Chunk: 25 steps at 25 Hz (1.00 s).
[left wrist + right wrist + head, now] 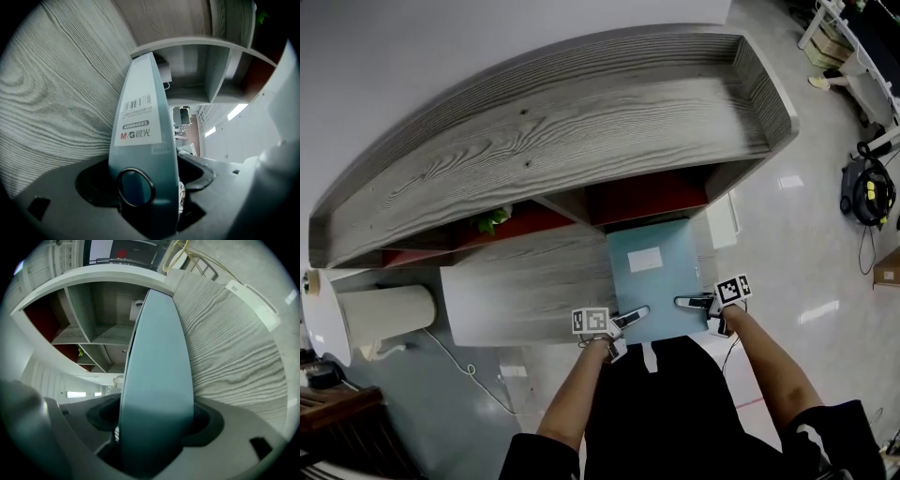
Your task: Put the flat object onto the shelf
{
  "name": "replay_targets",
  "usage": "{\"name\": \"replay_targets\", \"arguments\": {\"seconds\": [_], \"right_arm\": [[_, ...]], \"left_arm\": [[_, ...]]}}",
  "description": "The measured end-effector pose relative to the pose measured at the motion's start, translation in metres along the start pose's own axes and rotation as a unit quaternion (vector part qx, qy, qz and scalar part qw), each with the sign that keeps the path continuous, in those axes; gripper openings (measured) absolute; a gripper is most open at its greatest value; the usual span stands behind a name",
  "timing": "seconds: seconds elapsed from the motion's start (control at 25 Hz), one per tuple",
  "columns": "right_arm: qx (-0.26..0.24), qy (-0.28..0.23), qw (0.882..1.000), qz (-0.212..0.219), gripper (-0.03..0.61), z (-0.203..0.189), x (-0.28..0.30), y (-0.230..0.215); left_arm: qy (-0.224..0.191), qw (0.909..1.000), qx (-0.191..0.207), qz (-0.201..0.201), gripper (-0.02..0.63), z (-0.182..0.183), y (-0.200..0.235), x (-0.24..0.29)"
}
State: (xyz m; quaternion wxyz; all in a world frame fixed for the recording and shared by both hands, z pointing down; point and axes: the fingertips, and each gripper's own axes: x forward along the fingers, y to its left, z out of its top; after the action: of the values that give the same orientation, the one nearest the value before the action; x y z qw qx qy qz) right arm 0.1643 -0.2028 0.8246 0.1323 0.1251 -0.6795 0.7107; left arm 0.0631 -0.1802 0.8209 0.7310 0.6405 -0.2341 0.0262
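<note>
The pale blue flat plastic file box [652,277] lies just below the frame's centre, its far edge at the red-backed opening of the grey wood-grain shelf [581,122]. The left gripper [630,318] and right gripper [692,302] each grasp its near edge.

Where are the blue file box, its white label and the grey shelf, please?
blue file box [666,295], head view, middle of its broad face.
white label [137,117], left gripper view, its middle, below the barcode.
grey shelf [581,122], head view, bare top board.
</note>
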Motion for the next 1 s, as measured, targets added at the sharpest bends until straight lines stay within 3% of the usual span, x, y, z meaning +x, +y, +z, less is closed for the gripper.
{"name": "replay_targets", "arguments": {"seconds": [0.28, 0.64, 1.0], "right_arm": [[-0.007, -0.004, 0.999, -0.035, 0.381, 0.007, -0.002, -0.010], [-0.025, -0.026, 0.995, -0.096, 0.411, 0.012, -0.007, -0.015], [-0.037, -0.035, 0.983, -0.178, 0.433, 0.008, -0.008, -0.021]], "left_arm": [[-0.028, 0.9994, 0.004, 0.021, 0.367, 0.007, 0.002, 0.002], [-0.072, 0.9936, 0.034, 0.081, 0.383, 0.012, 0.009, -0.003], [-0.101, 0.9771, 0.072, 0.173, 0.396, 0.015, 0.016, -0.017]]}}
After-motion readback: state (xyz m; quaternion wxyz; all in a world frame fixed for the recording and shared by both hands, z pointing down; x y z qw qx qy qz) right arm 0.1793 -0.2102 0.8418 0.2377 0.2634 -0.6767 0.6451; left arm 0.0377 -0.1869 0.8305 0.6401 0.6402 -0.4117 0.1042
